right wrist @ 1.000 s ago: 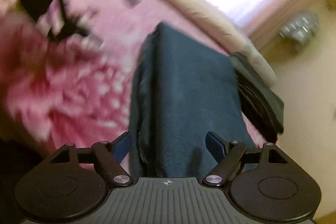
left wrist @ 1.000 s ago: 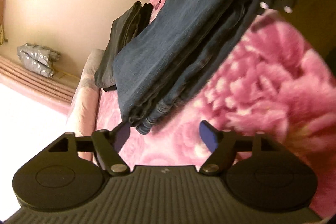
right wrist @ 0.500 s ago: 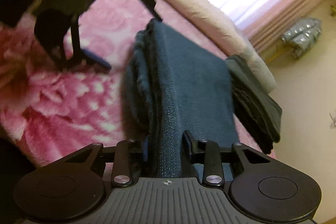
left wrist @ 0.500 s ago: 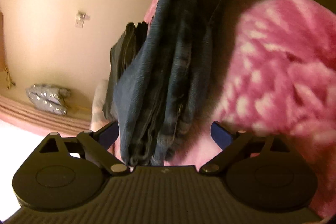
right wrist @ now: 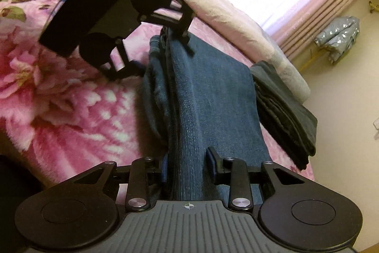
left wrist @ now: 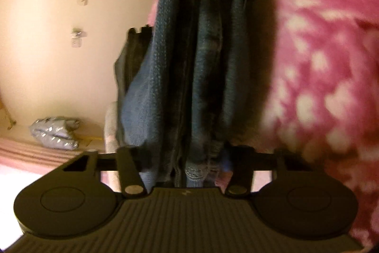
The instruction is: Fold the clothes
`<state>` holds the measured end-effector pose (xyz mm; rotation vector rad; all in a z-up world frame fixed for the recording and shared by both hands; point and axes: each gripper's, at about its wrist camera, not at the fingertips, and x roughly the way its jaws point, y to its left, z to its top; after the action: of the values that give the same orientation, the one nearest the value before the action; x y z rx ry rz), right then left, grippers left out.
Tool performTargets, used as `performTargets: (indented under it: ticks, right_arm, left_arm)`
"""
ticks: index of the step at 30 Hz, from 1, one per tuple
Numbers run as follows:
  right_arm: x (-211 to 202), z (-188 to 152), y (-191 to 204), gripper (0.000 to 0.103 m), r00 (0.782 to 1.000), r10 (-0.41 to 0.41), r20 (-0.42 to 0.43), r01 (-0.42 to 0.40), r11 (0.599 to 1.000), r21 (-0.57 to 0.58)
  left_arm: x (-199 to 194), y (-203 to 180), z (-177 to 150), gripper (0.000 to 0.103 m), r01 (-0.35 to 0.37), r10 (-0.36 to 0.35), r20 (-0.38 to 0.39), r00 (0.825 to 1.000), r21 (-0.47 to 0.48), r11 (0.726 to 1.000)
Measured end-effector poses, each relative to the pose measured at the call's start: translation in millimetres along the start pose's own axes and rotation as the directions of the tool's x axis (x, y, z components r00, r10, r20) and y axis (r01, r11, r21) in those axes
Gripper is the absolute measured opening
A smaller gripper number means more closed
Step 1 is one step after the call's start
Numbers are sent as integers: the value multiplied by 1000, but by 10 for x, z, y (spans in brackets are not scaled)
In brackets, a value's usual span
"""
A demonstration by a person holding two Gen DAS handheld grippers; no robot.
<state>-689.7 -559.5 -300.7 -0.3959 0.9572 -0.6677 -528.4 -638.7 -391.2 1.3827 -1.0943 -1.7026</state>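
Lying on the pink floral fleece blanket (right wrist: 71, 110), the folded blue denim jeans (right wrist: 213, 96) are gripped at one end by the right gripper (right wrist: 188, 164); the left gripper (left wrist: 182, 158) is closing around the other. Beside them a folded dark grey garment (right wrist: 284, 110) is done; stacking probably remains.

Left gripper (left wrist: 184, 158) closing (right gripper (right wrist: 188, 167) clamped)

Left wrist view blurred throughout. Folded jeans (left wrist: 208, 63) run off the top edge, and their far end is unseen. The left gripper's (left wrist: 187, 158) pads are hidden behind denim, so contact is indeterminate. Pink blanket (left wrist: 319, 51) pattern smeared at right.
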Motion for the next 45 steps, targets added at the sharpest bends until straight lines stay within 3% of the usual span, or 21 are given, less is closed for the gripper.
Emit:
performTargets:
  ticks: [3, 5, 6, 11, 18, 20, 22, 28, 35, 40, 45]
  right_arm:
    - [27, -62, 167, 36, 999, -42, 8, 42, 998, -46]
    - [28, -100, 303, 52, 997, -73, 3, 73, 995, -73]
    - [34, -125, 363, 54, 997, -80, -3, 79, 993, -83]
    - [131, -181, 521, 55, 987, -160, -29, 153, 975, -163]
    - [241, -232, 598, 54, 978, -199, -65, 180, 957, -227]
    - [223, -227, 564, 43, 979, -191, -75, 173, 965, -199]
    - [175, -208, 500, 40, 980, -185, -73, 169, 969, -180]
    - [-26, -136, 415, 39, 982, -178, -60, 166, 971, -174]
    - [-200, 52, 588, 39, 991, -134, -12, 129, 971, -201]
    - [-291, 289, 819, 39, 996, -77, 52, 87, 968, -236]
    - [-358, 592, 1173, 39, 991, 2, 135, 38, 954, -297]
  left_arm:
    - [-33, 49, 7, 36, 12, -12, 1, 1000, -24, 1000]
    - [-38, 96, 16, 35, 23, -23, -2, 1000, -43, 999]
    - [-33, 111, 25, 35, 28, -29, -3, 1000, -47, 998]
    - [-16, 176, 38, 35, 57, -58, -12, 998, -74, 996]
    - [-37, 260, 128, 31, 79, -82, -29, 996, -83, 993]
    - [-71, 283, 150, 30, 81, -84, -33, 996, -81, 993]
    - [-153, 290, 142, 30, 85, -88, -34, 996, -82, 993]
    - [-437, 308, 145, 29, 82, -87, -57, 995, -85, 993]
    - [-921, 204, -36, 29, 80, -91, -123, 988, -92, 993]
    - [-1387, 58, -314, 29, 73, -99, -211, 973, -127, 989]
    - [-1990, -120, -628, 29, 59, -117, -322, 940, -182, 981]
